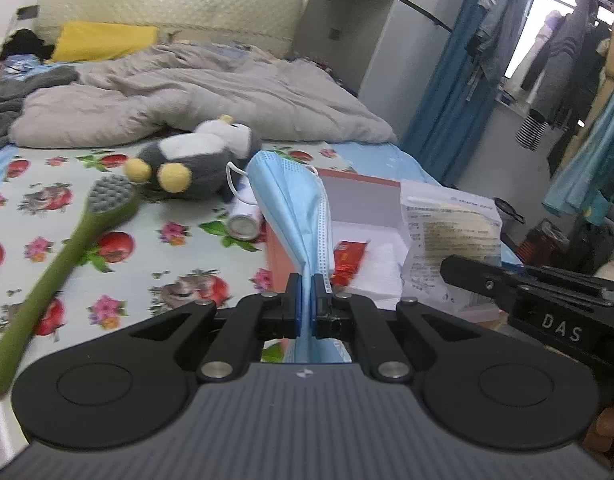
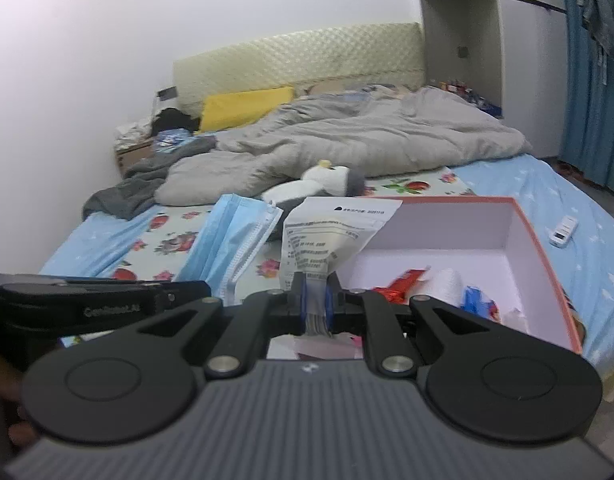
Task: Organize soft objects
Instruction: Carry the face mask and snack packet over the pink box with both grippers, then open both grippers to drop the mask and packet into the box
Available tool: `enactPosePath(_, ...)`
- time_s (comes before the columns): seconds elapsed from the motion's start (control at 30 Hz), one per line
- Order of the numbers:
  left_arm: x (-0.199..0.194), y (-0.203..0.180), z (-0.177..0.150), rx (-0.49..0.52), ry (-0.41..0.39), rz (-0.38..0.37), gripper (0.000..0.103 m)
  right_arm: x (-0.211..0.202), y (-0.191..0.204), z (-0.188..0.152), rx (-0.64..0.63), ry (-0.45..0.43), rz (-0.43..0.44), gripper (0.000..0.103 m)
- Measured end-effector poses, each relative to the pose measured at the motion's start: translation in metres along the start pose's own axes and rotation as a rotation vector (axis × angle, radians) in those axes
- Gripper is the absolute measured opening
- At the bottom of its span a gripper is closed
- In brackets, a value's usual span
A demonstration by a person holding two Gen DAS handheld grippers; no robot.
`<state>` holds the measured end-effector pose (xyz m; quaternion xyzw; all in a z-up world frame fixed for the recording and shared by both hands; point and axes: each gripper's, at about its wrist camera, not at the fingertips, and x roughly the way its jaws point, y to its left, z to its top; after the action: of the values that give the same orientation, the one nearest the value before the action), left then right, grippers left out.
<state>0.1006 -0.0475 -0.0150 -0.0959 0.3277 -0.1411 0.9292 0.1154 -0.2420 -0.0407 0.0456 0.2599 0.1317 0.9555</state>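
My left gripper (image 1: 306,286) is shut on a blue face mask (image 1: 295,200), held up above the bed beside the orange-rimmed box (image 1: 363,188). The mask also shows in the right wrist view (image 2: 235,236). My right gripper (image 2: 316,294) is shut on a clear plastic packet with printed text (image 2: 327,232), held at the near left edge of the open box (image 2: 519,216). The packet shows in the left wrist view (image 1: 447,236). A grey and white plush penguin (image 1: 195,160) lies on the fruit-print sheet behind; it also shows in the right wrist view (image 2: 327,184).
The box holds a red wrapper (image 2: 401,282), a white roll (image 2: 447,284) and a blue packet (image 2: 477,300). A green long-handled brush (image 1: 63,260) and a small can (image 1: 245,222) lie on the sheet. A grey duvet (image 1: 195,92) covers the far bed. A white remote (image 2: 563,232) lies right.
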Motion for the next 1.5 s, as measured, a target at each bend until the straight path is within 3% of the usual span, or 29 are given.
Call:
enactPosePath(0.5,0.113,-0.038,0.037,0.073,0.114,-0.113,0.005,0.057,-0.088,0.006,0.126,0.090,-0.133,0.014)
enactPosePath(0.8,0.209,-0.051,0.050,0.062,0.259,-0.164,0.006,0.106,-0.137,0.003,0.203,0.185,-0.159,0.014)
enactPosePath(1.03,0.274,-0.064,0.064,0.090,0.311,-0.167,0.006,0.142,-0.169,0.000,0.231,0.223,-0.149,0.014)
enactPosePath(1.33,0.312,-0.069,0.067,0.090,0.347,-0.139,0.006,0.163,-0.189,-0.009,0.264,0.263,-0.140,0.016)
enactPosePath(1.37,0.313,-0.070,0.067,0.091,0.350,-0.135,0.006,0.163,-0.189,-0.009,0.265,0.265,-0.142,0.018)
enactPosePath(1.43,0.314,-0.071,0.066,0.095,0.349,-0.130,0.017,0.161,-0.192,-0.008,0.271,0.263,-0.140,0.036)
enactPosePath(1.47,0.313,-0.072,0.066,0.095,0.351,-0.124,0.031,0.158,-0.192,-0.007,0.276,0.257,-0.136,0.052)
enactPosePath(1.5,0.313,-0.072,0.067,0.093,0.351,-0.119,0.041,0.155,-0.193,-0.006,0.281,0.246,-0.130,0.061)
